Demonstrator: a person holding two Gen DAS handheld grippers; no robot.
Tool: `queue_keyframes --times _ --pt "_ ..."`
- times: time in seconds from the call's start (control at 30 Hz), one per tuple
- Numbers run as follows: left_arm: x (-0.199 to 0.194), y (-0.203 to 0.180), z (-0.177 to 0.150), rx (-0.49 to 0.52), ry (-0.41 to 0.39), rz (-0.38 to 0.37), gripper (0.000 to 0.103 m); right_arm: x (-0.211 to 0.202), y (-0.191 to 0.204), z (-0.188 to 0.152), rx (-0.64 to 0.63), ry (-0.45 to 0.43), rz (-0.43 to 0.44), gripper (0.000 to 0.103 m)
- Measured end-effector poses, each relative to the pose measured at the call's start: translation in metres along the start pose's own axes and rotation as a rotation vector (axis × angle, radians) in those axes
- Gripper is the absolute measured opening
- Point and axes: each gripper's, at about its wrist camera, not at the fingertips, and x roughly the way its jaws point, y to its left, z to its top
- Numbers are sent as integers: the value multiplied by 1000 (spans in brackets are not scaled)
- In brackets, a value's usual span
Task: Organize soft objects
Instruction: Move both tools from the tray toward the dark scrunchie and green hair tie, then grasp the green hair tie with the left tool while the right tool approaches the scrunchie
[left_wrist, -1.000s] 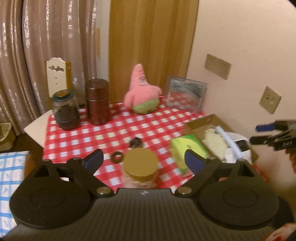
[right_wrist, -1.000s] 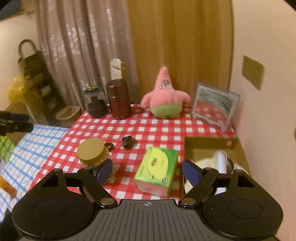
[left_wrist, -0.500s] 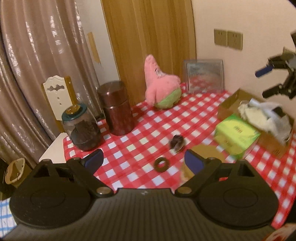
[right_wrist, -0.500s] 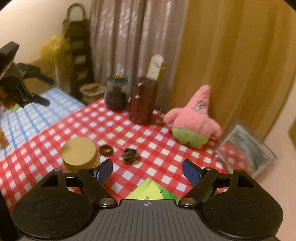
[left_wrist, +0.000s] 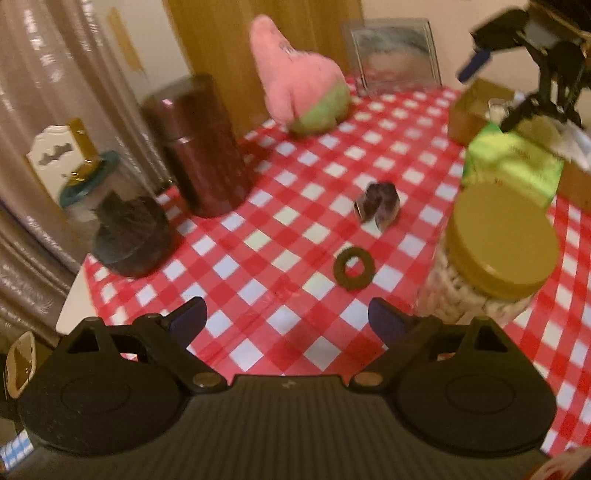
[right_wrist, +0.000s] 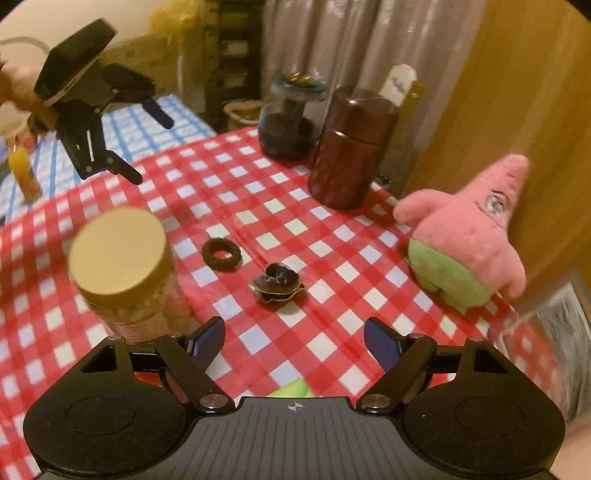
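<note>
As both views have swung left off the far-right box, left gripper and right gripper, both wide and empty, now face the pink plush, suggesting approach

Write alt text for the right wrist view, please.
An open, empty right gripper hovers over a red-checked tablecloth holding a pink starfish plush, gold-lidded jar, dark ring and brown canister. The left gripper hangs at upper left.

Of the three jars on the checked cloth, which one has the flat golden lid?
The clear jar of pale contents, standing alone near the ring. The dark brown canister and the glass jar with a teal lid stand together at the back.
</note>
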Motion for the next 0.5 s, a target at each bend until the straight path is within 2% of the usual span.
queue_keyframes --times 0.17,0.37,0.5 --pt "38 -4 -5 73 30 -26 92 33 -4 5 -42 11 26 82" --pt "75 -8 -4 103 28 -60 89 64 -5 13 -92 37 39 82" --pt "96 -15 -1 159 30 -97 83 78 -7 14 -113 57 47 82"
